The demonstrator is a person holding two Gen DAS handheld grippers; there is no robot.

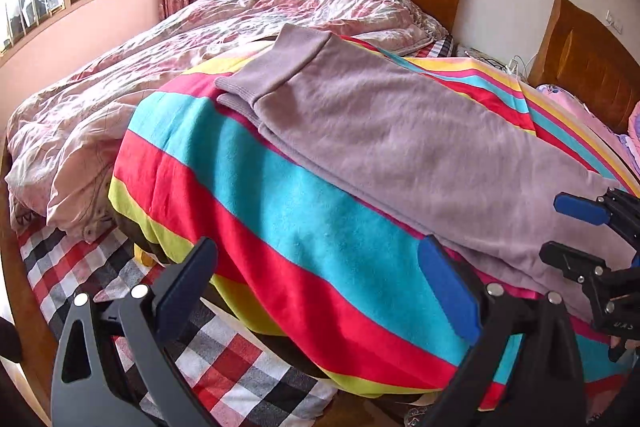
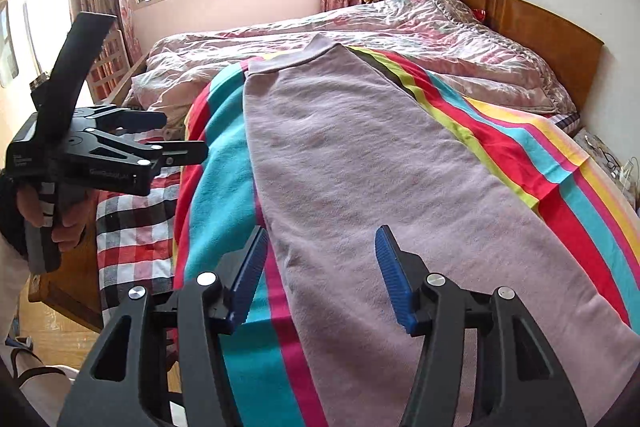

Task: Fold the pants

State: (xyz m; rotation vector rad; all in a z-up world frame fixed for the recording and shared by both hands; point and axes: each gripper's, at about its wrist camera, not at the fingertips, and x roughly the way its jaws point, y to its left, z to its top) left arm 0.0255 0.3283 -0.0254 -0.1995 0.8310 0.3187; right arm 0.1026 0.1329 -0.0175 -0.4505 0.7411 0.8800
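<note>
The pants (image 2: 360, 187) are laid lengthwise across the striped blanket (image 2: 224, 211), cuffs toward upper centre. Both the left gripper (image 1: 320, 287) and right gripper (image 2: 320, 279) are held spread, nothing pinched, above the near edge.

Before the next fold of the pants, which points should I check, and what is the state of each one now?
1. Pants lie flat and long on the striped blanket, legs stacked: ok.
2. Cuffs lie together at the far end: ok.
3. Right gripper is open above the near end of the pants and holds nothing: ok.
4. Left gripper is open and empty, over the blanket beside the pants, not over them: not ok for a two-handed grasp.
5. Nothing lies on top of the pants: ok.
6. Waistband edge: below the frame, cannot tell.
</note>
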